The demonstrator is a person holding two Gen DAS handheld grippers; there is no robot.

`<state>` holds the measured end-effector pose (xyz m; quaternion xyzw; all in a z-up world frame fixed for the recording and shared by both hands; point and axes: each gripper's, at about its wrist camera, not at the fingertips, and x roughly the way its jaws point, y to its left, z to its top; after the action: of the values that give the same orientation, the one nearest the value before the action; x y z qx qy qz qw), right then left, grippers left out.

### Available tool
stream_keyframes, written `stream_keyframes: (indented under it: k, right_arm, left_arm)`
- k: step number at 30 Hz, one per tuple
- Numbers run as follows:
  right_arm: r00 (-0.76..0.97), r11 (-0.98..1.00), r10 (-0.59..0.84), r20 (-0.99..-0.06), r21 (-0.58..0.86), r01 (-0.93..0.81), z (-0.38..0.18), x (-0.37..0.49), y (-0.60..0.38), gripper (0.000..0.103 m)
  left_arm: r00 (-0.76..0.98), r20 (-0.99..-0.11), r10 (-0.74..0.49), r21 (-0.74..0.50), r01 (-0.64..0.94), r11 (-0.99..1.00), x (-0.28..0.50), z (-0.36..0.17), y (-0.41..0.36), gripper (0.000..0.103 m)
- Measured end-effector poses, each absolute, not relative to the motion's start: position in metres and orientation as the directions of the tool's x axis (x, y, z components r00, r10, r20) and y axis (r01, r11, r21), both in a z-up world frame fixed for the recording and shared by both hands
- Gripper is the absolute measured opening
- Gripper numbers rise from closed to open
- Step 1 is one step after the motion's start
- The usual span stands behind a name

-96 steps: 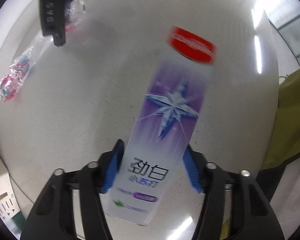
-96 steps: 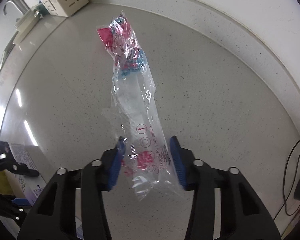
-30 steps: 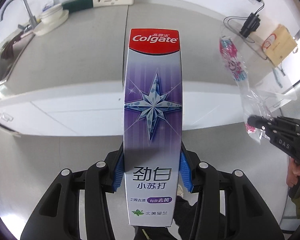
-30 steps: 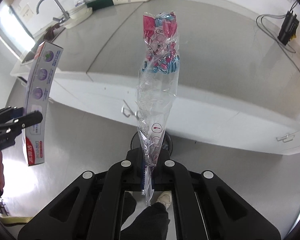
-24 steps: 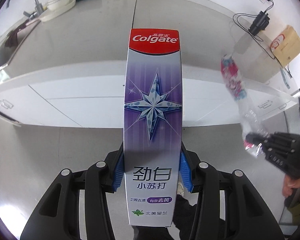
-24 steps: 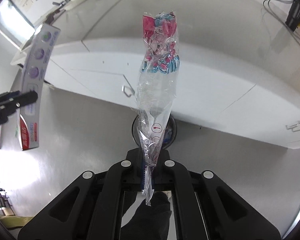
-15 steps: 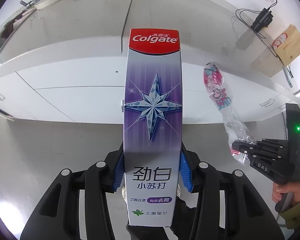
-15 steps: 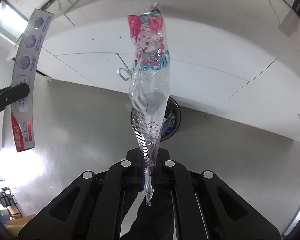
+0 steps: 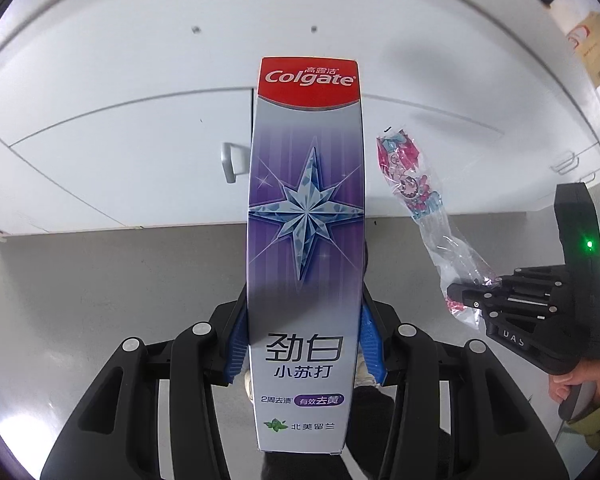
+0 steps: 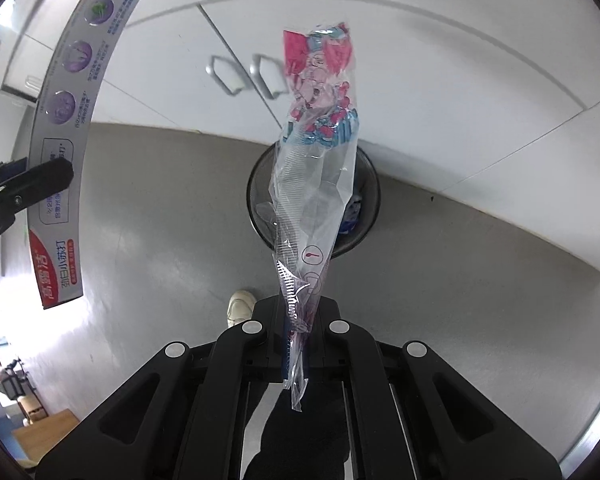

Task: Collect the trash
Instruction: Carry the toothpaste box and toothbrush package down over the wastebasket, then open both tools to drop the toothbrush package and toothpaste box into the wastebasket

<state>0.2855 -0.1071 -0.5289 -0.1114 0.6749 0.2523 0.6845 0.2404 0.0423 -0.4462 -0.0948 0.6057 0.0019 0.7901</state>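
Two loads held: right gripper clamps the plastic wrapper, long axis pointing over the wire bin directly ahead; left gripper, farther off, grips the toothpaste box.

Grey floor down below, smooth and a little glossy. A round black mesh bin stands on it right against the foot of the white cabinets, with some scraps inside. A pale shoe is planted nearby.
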Motion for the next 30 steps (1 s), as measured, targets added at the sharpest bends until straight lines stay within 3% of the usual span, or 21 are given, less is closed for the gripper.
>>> stream_keyframes:
  k: [11,18,22,30]
  right_arm:
    - [-0.128,0.821,0.219,-0.967,0.254,-0.511,-0.647,0.304,-0.084,0.005]
    - [-0.151,0.811,0.212,-0.966,0.260,-0.525,-0.683,0.309,-0.084,0.008]
    - [-0.167,0.814,0.210,-0.963,0.267,-0.515,-0.689,0.310,-0.080,0.025]
    - [-0.164,0.821,0.252,-0.954,0.300,-0.485,-0.682,0.320,-0.094,0.042]
  left_arm:
    - [0.237,-0.961,-0.143,-0.162,-0.063,0.985,0.265,-0.534,0.039,0.046]
    - [0.199,-0.965,-0.170,-0.176,-0.014,0.984,0.274,-0.576,0.020,0.046]
    - [0.183,-0.963,-0.196,-0.203,-0.019,0.979,0.274,-0.586,0.012,0.046]
    - [0.188,-0.964,-0.189,-0.190,0.010,0.982,0.281,-0.577,0.024,0.046]
